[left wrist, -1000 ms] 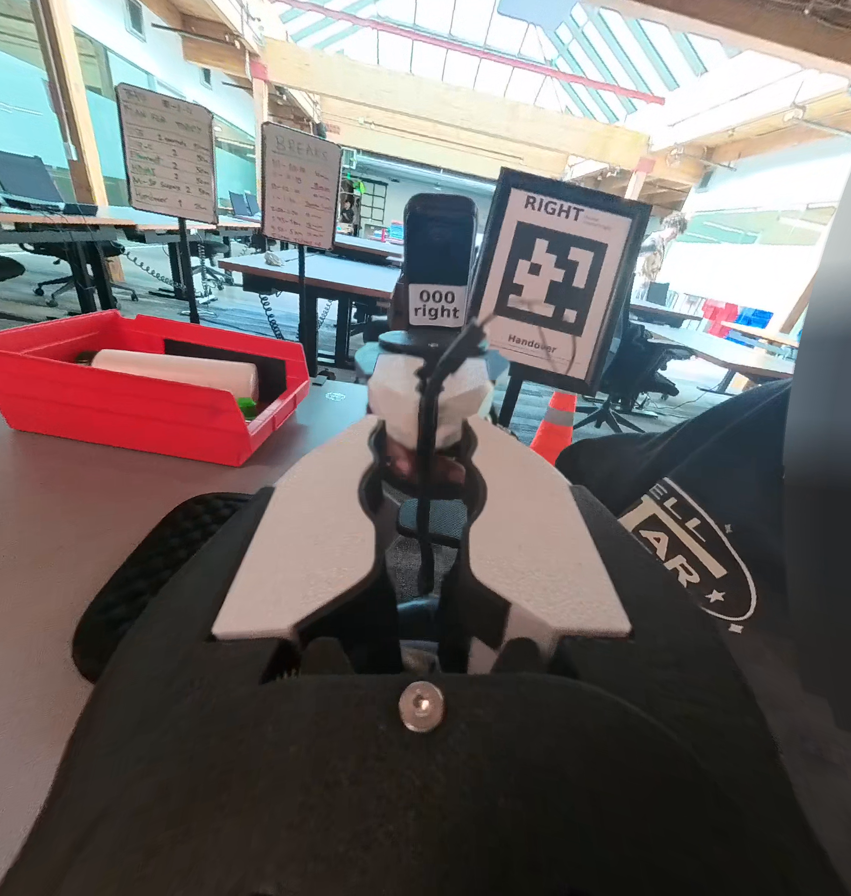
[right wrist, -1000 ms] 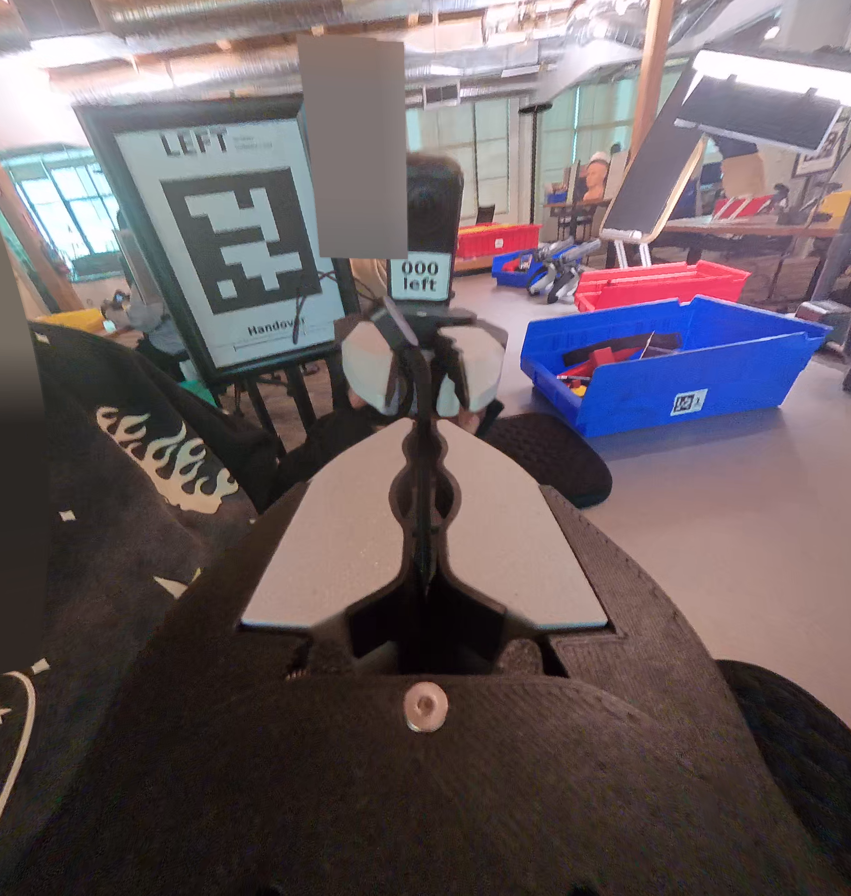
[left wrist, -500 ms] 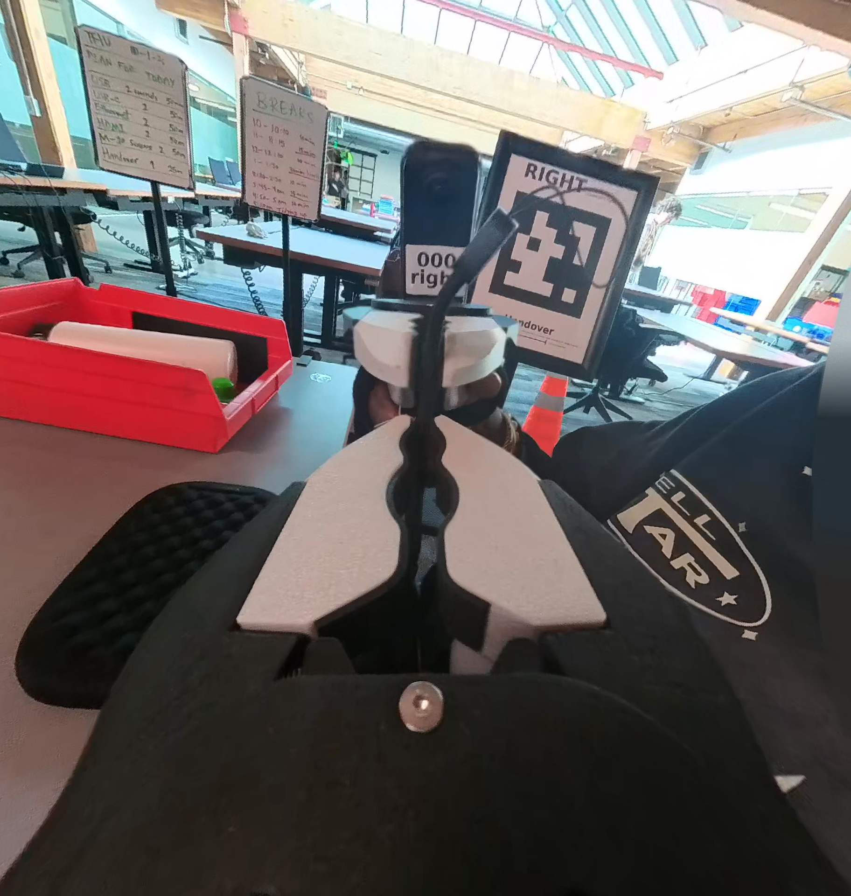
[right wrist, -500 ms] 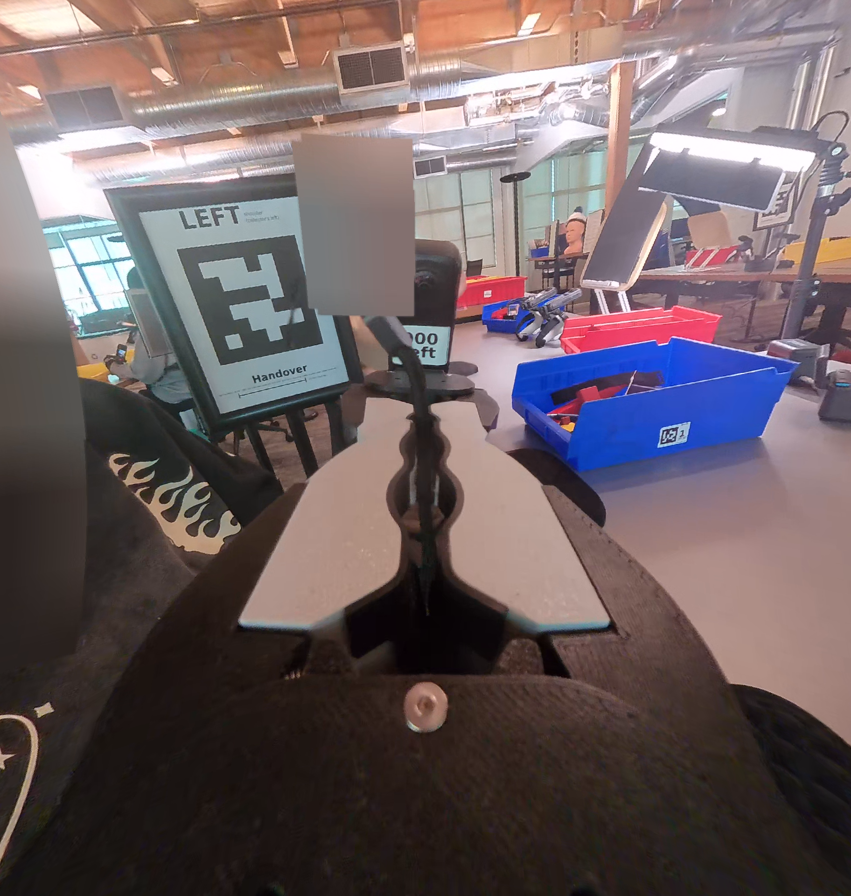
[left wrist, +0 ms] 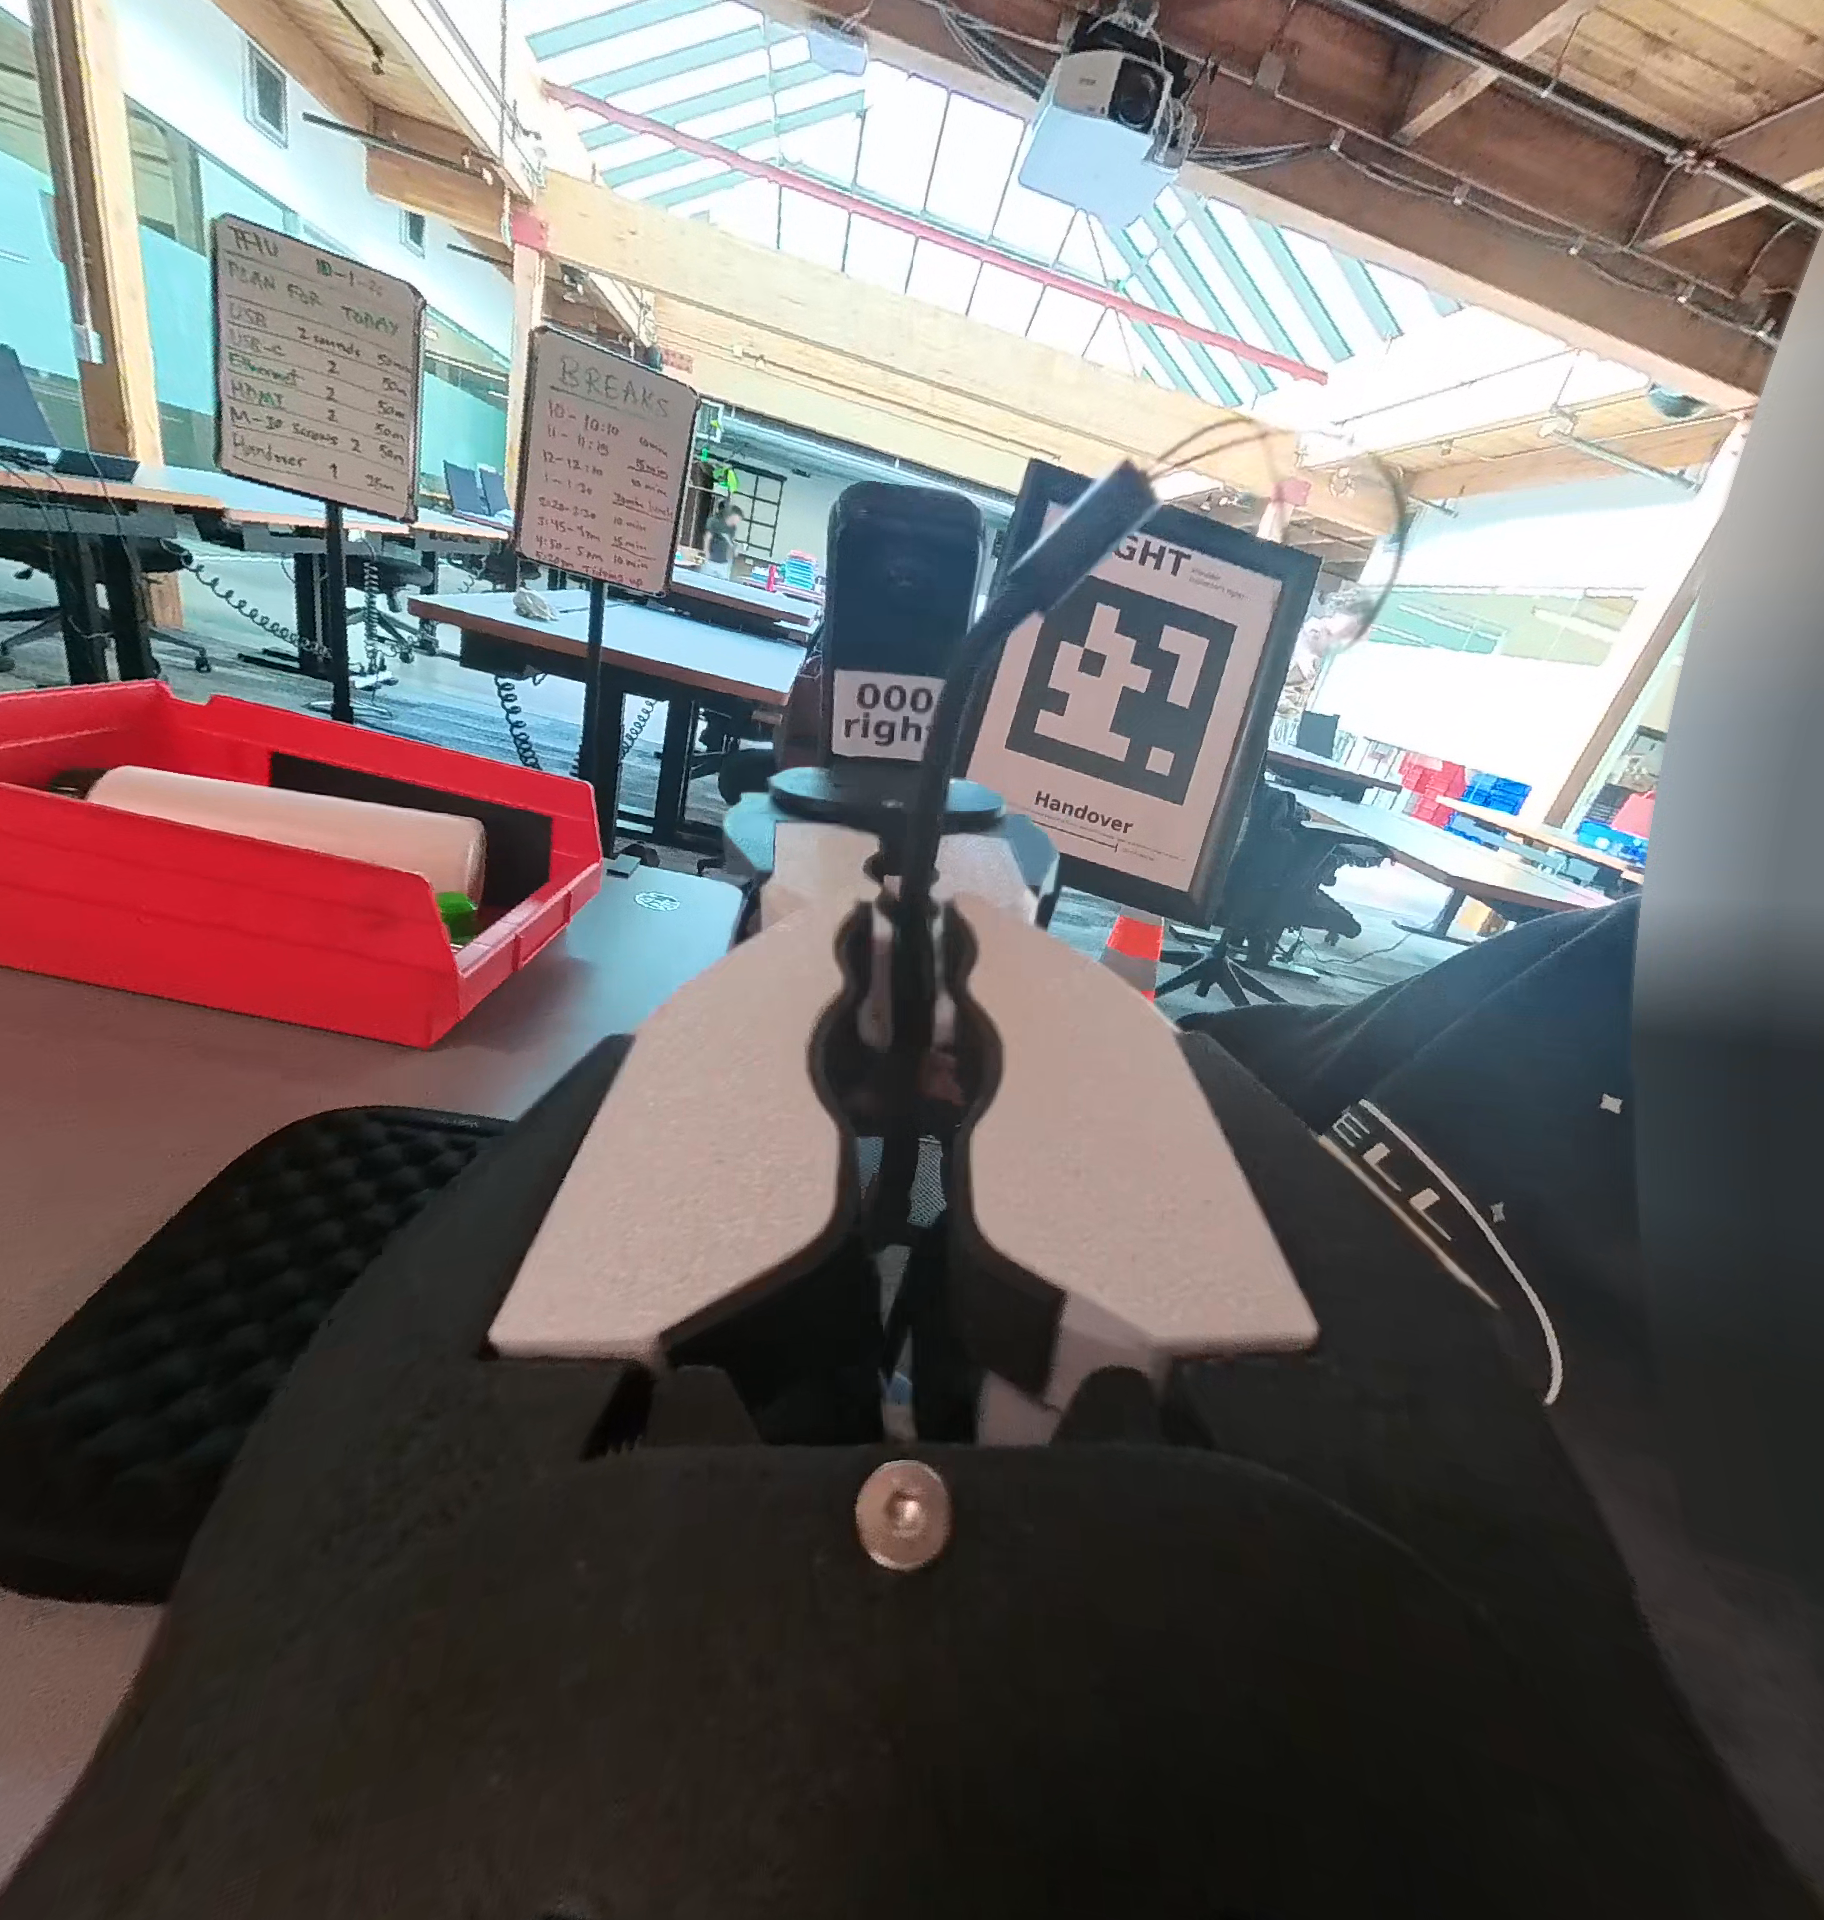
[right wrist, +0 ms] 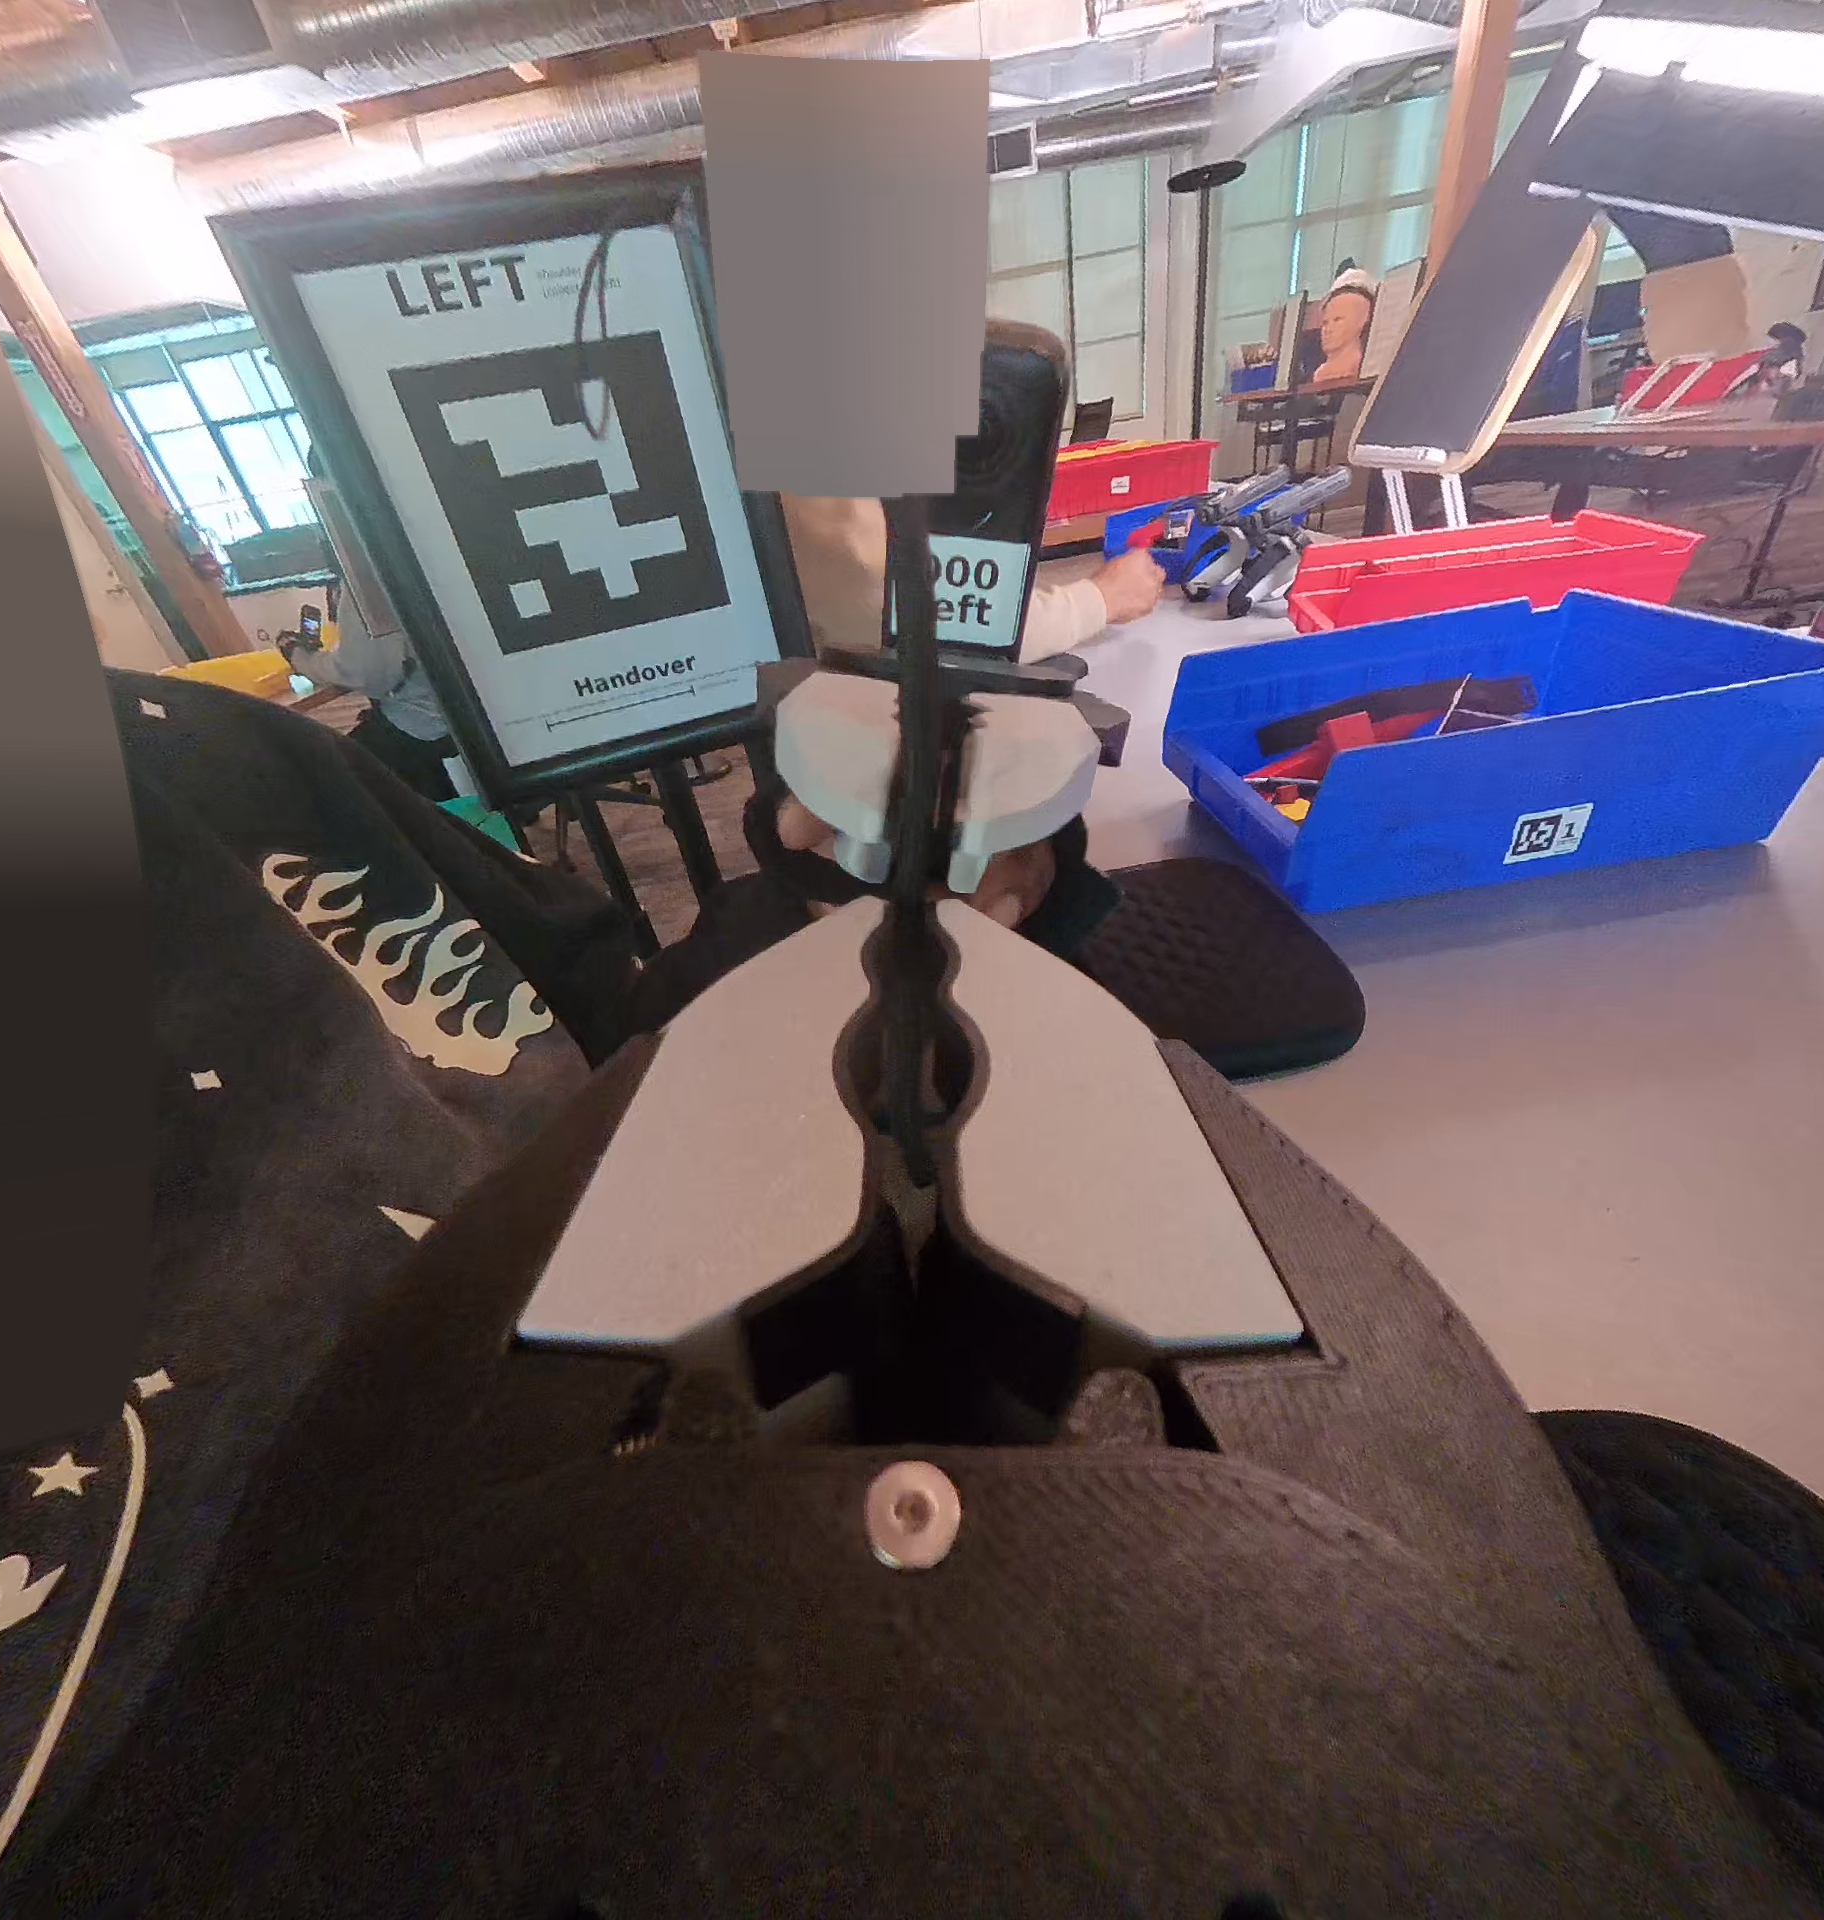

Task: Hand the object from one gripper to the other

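Right wrist view shows the black cable point(right wrist: 913, 914) at frame centre, running up from between the right gripper point(right wrist: 913, 935), whose jaws look pressed together on it, into the left gripper point(right wrist: 918, 790) just beyond. Left wrist view has the same cable point(left wrist: 918, 904) threading the left gripper point(left wrist: 903, 935), jaws nearly together on it, its thin wire ends curling toward the upper right. Both seem to hold, so the giving side should let go only once the receiver's hold is firm, then draw straight back. Lower right, a blue bin point(right wrist: 1510, 810) sits on the table point(right wrist: 1562, 1143).
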Motion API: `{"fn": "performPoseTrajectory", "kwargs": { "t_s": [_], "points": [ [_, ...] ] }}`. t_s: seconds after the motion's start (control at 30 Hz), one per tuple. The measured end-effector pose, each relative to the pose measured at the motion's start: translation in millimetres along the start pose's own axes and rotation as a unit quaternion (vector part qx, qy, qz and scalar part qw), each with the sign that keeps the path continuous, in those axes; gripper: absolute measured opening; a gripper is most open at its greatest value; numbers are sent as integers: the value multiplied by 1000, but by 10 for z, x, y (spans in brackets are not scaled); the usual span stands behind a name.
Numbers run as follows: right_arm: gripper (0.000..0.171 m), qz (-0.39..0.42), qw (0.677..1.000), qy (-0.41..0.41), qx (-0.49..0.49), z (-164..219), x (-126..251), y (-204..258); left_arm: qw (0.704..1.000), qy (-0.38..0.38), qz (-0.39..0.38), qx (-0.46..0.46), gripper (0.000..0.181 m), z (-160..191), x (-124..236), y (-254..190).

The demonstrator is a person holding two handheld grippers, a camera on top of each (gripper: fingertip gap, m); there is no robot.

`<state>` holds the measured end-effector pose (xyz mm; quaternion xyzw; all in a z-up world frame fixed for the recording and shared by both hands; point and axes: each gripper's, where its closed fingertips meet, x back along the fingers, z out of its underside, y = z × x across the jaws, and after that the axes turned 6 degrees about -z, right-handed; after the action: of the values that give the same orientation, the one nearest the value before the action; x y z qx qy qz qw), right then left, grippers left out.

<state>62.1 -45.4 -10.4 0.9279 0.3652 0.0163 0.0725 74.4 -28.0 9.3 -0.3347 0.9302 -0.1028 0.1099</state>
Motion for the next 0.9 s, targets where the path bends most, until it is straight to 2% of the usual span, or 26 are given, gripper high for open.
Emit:
{"fn": "performPoseTrajectory", "kwargs": {
  "t_s": [0.07, 0.13, 0.27, 0.33, 0.37, 0.4, 0.47, 0.57, 0.73, 0.9],
  "points": [
    [4, 7, 1000, -21, 0, -77, 49, -13, 1000, 6, -11, 0, 23, 13, 10, 48],
    [4, 16, 999, -40, 1, -146, 99, -32, 1000, 23, -13, -1, 27, 67, 6, 70],
    [4, 20, 998, -61, -2, -214, 138, -34, 997, 70, -13, -19, 25, 248, -74, 62],
    [4, 22, 998, -57, -1, -202, 127, -32, 997, 77, -11, -27, 16, 290, -111, 43],
    [5, 22, 998, -54, 0, -194, 117, -28, 997, 75, -10, -31, 7, 290, -117, 37],
    [5, 22, 998, -53, 0, -192, 112, -26, 997, 71, -9, -32, 5, 282, -116, 29],
    [5, 22, 998, -63, 1, -220, 120, -20, 998, 62, -6, -30, 5, 242, -101, 21],
    [19, 33, 997, -74, -2, -247, 160, -59, 1000, 27, 1, -15, 4, 116, -53, 10],
    [23, 7, 999, -33, -17, -89, 81, -45, 1000, -12, 16, 8, 4, -20, 10, -11],
    [7, -7, 1000, -17, -1, -17, -10, -1, 1000, -15, 20, 13, 5, -26, 2, -26]
  ]
}}
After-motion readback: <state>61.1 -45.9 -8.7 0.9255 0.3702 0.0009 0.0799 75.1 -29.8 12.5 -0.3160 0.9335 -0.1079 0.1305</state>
